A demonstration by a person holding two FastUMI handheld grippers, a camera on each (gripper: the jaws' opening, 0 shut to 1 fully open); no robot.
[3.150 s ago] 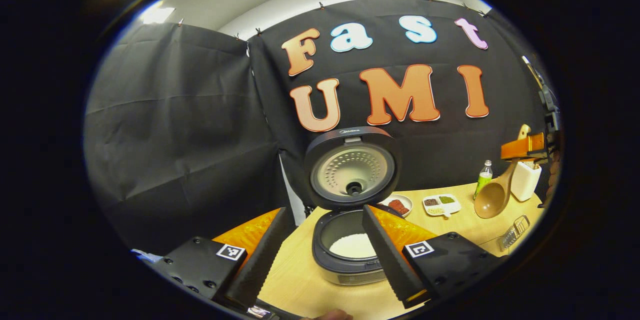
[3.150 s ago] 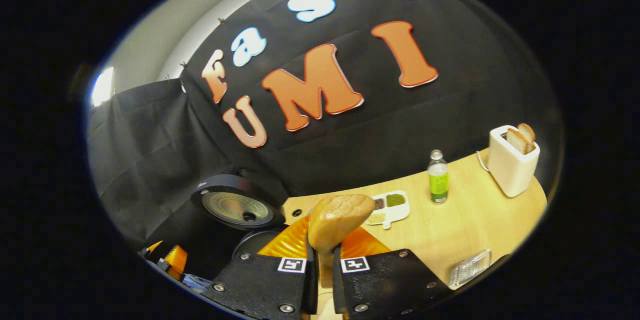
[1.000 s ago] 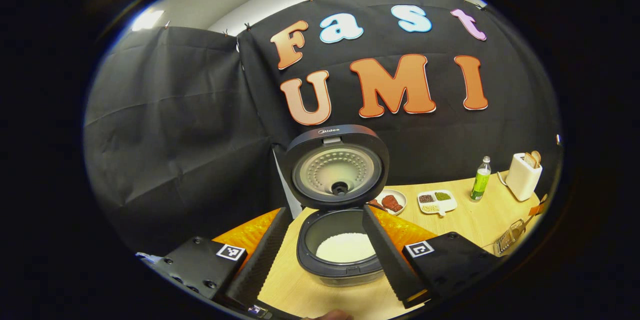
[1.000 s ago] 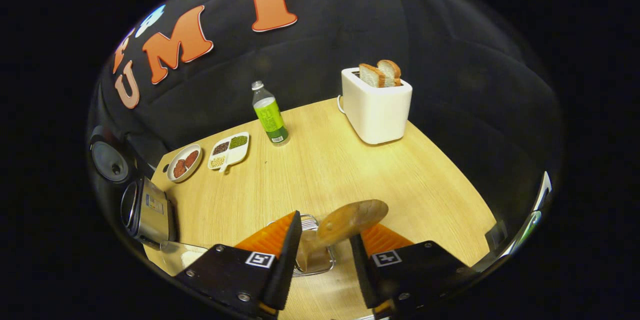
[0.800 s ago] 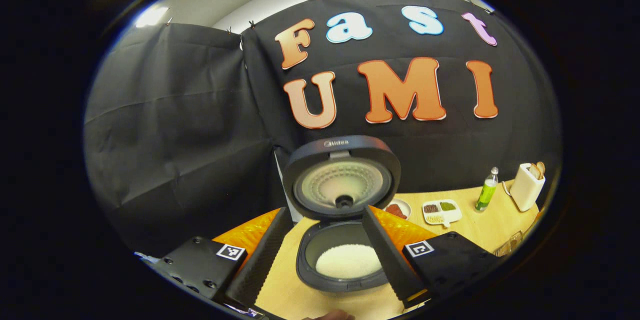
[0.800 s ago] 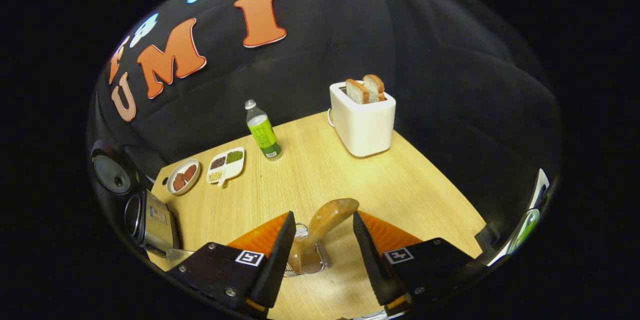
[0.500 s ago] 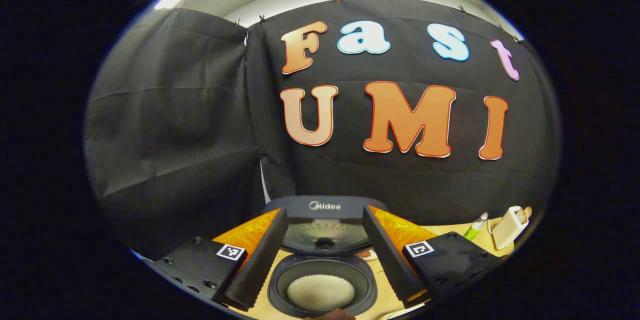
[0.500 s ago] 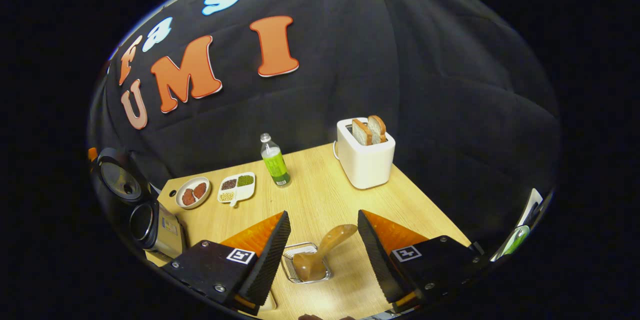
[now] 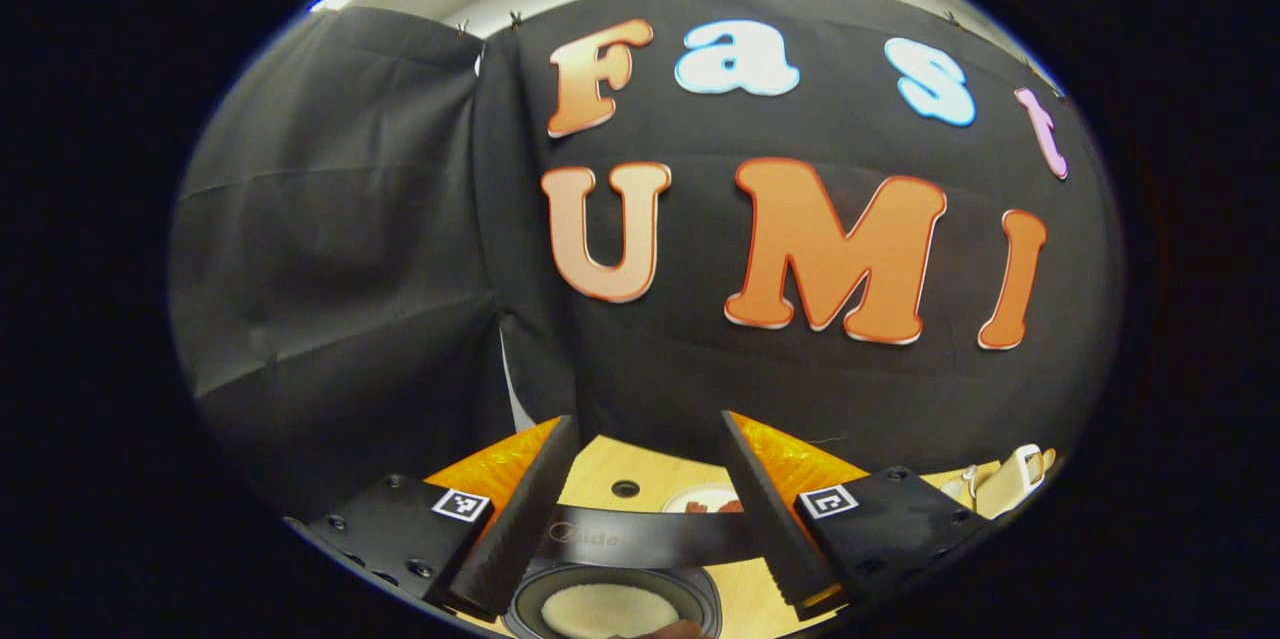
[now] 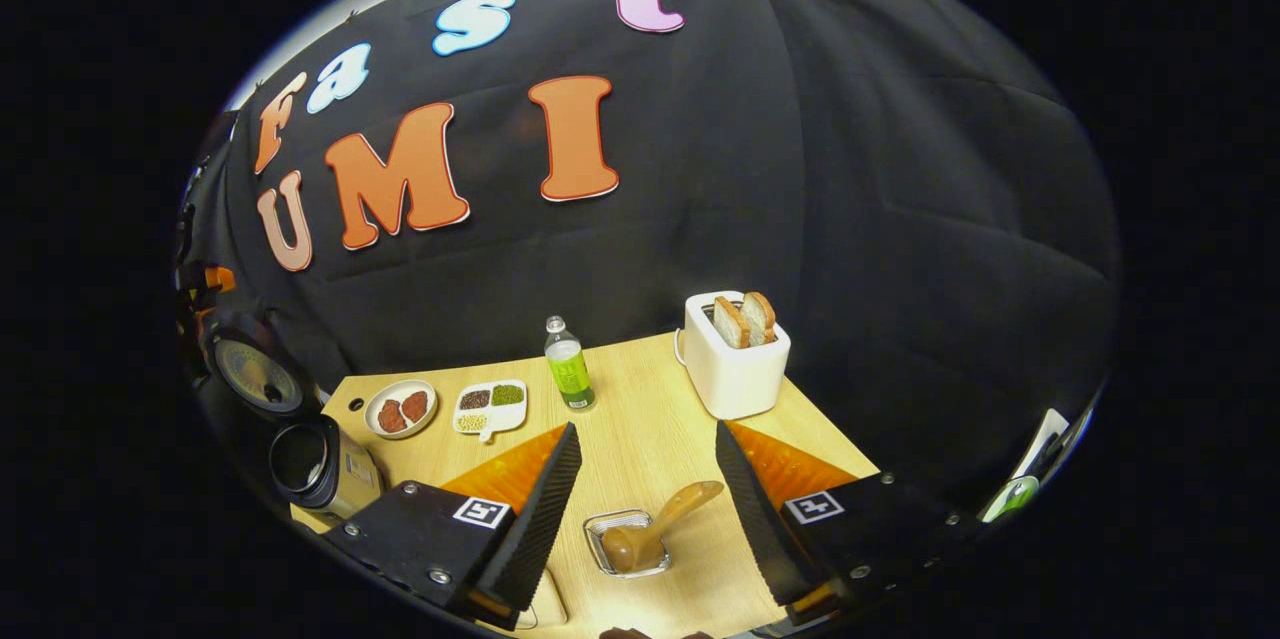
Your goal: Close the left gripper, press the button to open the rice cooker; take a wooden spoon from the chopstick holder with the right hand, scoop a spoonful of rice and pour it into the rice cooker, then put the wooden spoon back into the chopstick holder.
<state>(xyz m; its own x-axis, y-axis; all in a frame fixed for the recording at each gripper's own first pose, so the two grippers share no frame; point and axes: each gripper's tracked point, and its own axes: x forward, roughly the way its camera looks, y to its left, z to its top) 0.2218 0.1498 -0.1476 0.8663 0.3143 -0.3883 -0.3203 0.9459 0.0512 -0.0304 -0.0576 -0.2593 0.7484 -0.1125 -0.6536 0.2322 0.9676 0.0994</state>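
The rice cooker (image 10: 322, 471) stands open at the table's left, its lid (image 10: 255, 374) tipped up. In the left gripper view the lid's edge (image 9: 640, 537) crosses between my fingers, and white rice (image 9: 605, 611) lies in the pot below. My left gripper (image 9: 645, 424) is open above the cooker, holding nothing. The wooden spoon (image 10: 655, 524) rests bowl-down in the wire chopstick holder (image 10: 628, 544), its handle leaning right. My right gripper (image 10: 646, 429) is open, above and behind the holder, apart from the spoon.
On the wooden table (image 10: 640, 419) stand a white toaster (image 10: 735, 364) with two bread slices, a green bottle (image 10: 568, 366), a divided dish (image 10: 490, 409) of grains and a small plate (image 10: 400, 410) with red pieces. The booth's black cloth closes the back and sides.
My right gripper opened, left the spoon in the holder and drew back from it. My left gripper tilted up, so the cooker slid to the bottom of its view.
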